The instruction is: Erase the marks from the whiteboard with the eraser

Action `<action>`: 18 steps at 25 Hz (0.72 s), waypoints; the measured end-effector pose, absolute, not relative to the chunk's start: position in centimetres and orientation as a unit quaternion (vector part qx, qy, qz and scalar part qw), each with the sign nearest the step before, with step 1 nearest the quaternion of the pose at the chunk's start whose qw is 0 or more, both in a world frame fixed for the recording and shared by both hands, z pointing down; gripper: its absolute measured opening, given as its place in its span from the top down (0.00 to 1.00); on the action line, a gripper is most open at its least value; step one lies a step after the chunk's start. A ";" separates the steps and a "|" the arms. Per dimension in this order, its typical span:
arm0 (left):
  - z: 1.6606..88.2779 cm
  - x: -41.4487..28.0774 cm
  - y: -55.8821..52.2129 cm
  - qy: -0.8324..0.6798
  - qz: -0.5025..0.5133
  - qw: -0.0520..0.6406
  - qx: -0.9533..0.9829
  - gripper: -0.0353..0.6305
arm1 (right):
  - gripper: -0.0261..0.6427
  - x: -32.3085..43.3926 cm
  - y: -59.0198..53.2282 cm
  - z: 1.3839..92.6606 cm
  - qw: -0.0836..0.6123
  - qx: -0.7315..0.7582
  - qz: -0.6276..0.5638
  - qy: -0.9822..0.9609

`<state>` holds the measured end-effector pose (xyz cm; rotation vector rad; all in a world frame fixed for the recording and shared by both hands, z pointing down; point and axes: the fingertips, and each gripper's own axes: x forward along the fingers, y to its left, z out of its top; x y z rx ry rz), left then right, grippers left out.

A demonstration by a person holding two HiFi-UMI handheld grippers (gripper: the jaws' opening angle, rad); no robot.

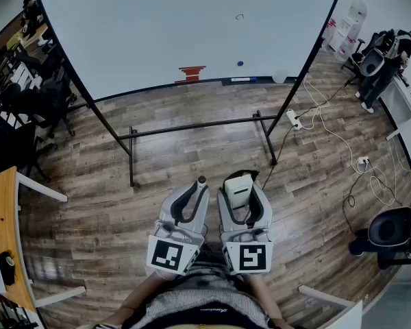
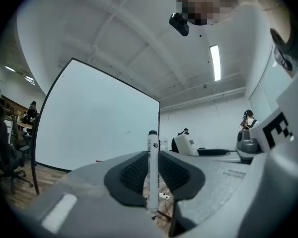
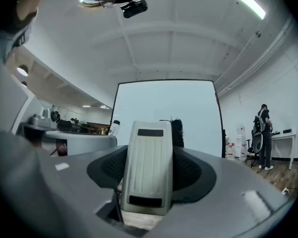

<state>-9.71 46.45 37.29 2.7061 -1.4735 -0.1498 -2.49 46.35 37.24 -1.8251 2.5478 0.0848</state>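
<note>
The right gripper (image 1: 240, 184) is clamped on the eraser (image 3: 148, 167). Its pale ribbed back stands upright between the jaws and faces the right gripper view, which suggests the wiping side faces forward, ready to press flat against the whiteboard (image 1: 192, 26). The left gripper (image 1: 197, 192) is closed on a slim white marker (image 2: 152, 172), held upright with its dark cap on top, probably just to keep it out of the way, since the task has no use for it. Both grippers are held low, close to the person's body and side by side over the wooden floor (image 1: 89, 204). They are well apart from the board, so the approach looks not yet begun and no wiping is under way. The board stands on its frame ahead and is nearly bare. A small curved mark (image 1: 240, 16) shows high up, with a blue dot (image 1: 240, 64) lower down that may be ink or a magnet. A red item (image 1: 192, 72) sits at the bottom edge. As for writing, the marker's barrel carries a small dark logo and fine print that is too small to read. The eraser shows only two dark rectangular patches with no legible wording. The cubes on the grippers bear black-and-white square markers rather than text.
</note>
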 end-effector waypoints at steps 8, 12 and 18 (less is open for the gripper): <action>37.2 -10.1 46.4 -0.473 -0.048 0.019 0.880 0.84 | 0.57 -2.9 46.3 37.4 -0.004 -0.577 0.024 0.816; 37.8 -9.9 45.7 -0.471 -0.041 0.030 0.881 0.84 | 0.57 -2.6 45.5 37.4 -0.006 -0.579 0.027 0.815; 38.4 -9.0 42.8 -0.468 -0.035 0.033 0.883 0.84 | 0.57 -1.8 42.6 37.8 -0.003 -0.580 0.018 0.814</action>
